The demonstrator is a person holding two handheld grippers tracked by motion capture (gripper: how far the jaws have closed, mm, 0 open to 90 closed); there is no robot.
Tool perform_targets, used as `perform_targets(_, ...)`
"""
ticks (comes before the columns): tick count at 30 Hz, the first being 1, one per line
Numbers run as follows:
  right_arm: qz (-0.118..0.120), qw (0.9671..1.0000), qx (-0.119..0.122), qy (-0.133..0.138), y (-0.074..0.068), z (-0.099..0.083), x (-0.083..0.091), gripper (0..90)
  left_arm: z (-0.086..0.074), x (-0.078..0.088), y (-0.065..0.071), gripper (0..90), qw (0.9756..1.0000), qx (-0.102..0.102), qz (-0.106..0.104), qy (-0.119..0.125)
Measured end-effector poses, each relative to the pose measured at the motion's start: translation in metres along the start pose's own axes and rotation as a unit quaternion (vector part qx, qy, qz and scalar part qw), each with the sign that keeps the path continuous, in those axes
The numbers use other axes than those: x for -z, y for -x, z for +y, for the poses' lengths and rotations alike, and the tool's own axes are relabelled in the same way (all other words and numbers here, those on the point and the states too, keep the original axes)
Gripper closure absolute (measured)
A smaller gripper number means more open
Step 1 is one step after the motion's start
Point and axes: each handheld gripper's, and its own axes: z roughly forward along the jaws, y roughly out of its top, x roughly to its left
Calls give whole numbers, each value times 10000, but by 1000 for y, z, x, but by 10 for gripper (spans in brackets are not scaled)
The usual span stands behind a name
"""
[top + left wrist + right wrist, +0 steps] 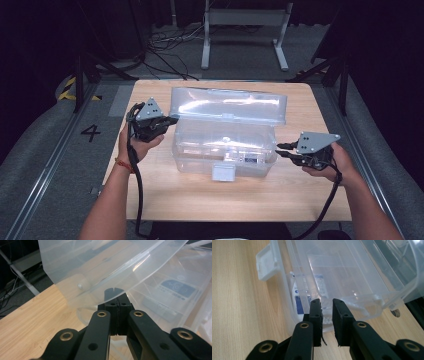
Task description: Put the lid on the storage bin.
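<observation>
Standing at the middle of the table (165,200), the clear box (225,145) had its lid (230,106) swung up and back, with a white latch (223,172) hanging at the front wall. The left gripper (167,121) sat at the box's left end, near the lid's corner; in the left gripper view its jaws were pressed fully together with nothing showing between them, their tips just under the lid's curved edge (140,277) — whether they touched it could not be told. The right gripper (281,150) lay level at the box's right end, tips just beside the wall. In the right gripper view its jaws stood slightly apart — a narrow gap — pointing at the box's lower corner (294,322), gripping nothing; contact with the wall could not be told. A white and blue object (322,287) lay on the box floor, seen blurred through the plastic. Each gripper was held in a hand, its cable trailing back toward the person.
</observation>
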Motion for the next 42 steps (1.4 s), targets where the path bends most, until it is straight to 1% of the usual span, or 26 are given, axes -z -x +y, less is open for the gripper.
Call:
perform_targets(1,8,10000,-40,0,0,-2,0,786,-1,1,0,898,10000,-42,-1,-16)
perform_targets(4,17,9999,-148,17,1,-9,1,786,-5,2,2,898,10000,-19,-20,-41)
perform_targets(5,35,9998,-180,26,1,-11,2,785,-7,2,2,898,9999,-58,-46,-88)
perform_targets(6,23,9998,-211,37,1,-13,2,784,-8,2,3,898,10000,-31,-37,-76)
perform_targets(8,21,9994,-334,38,1,-17,1,789,-11,2,5,898,9999,-40,-32,-102)
perform_targets(10,17,9994,-354,53,1,-19,1,794,-13,2,6,898,9999,-72,24,-121)
perform_targets(12,18,9992,-399,51,0,-21,1,794,-14,3,7,898,9999,-71,19,-123)
perform_targets(13,29,9991,-426,77,0,-23,1,794,-15,3,9,898,9999,-53,16,-87)
perform_targets(15,-2,9989,-468,76,0,-26,0,794,-17,4,9,898,9999,-69,-13,-114)
perform_targets(16,24,9986,-514,74,-1,-29,-1,788,-18,5,10,898,9999,-79,-6,-103)
perform_targets(22,-7,9982,-598,92,-3,-35,-4,781,-23,5,14,898,9998,-107,-32,-162)
perform_targets(24,8,9979,-643,119,-4,-37,-3,781,-24,5,15,898,9998,-84,-42,-168)
perform_targets(27,18,9977,-660,121,-5,-41,-4,775,-26,7,15,898,9997,-135,-53,-186)
perform_targets(29,13,9975,-691,116,-7,-43,-4,770,-27,7,16,898,9997,-107,-84,-181)
perform_targets(31,42,9972,-743,118,-8,-46,-5,770,-29,8,17,898,9996,-145,-79,-217)
perform_targets(33,53,9971,-754,124,-9,-47,-5,771,-30,8,18,898,9996,-140,-99,-228)
perform_targets(34,34,9971,-749,116,-9,-48,-6,770,-31,9,19,898,9995,-171,-87,-262)
perform_targets(35,78,9968,-790,114,-10,-50,-6,769,-31,10,19,898,9995,-164,-93,-263)
perform_targets(40,118,9964,-832,95,-13,-55,-9,773,-36,13,21,898,9989,-197,-138,-401)
perform_targets(42,141,9964,-834,82,-14,-56,-10,773,-38,12,22,898,9982,-275,-126,-522)
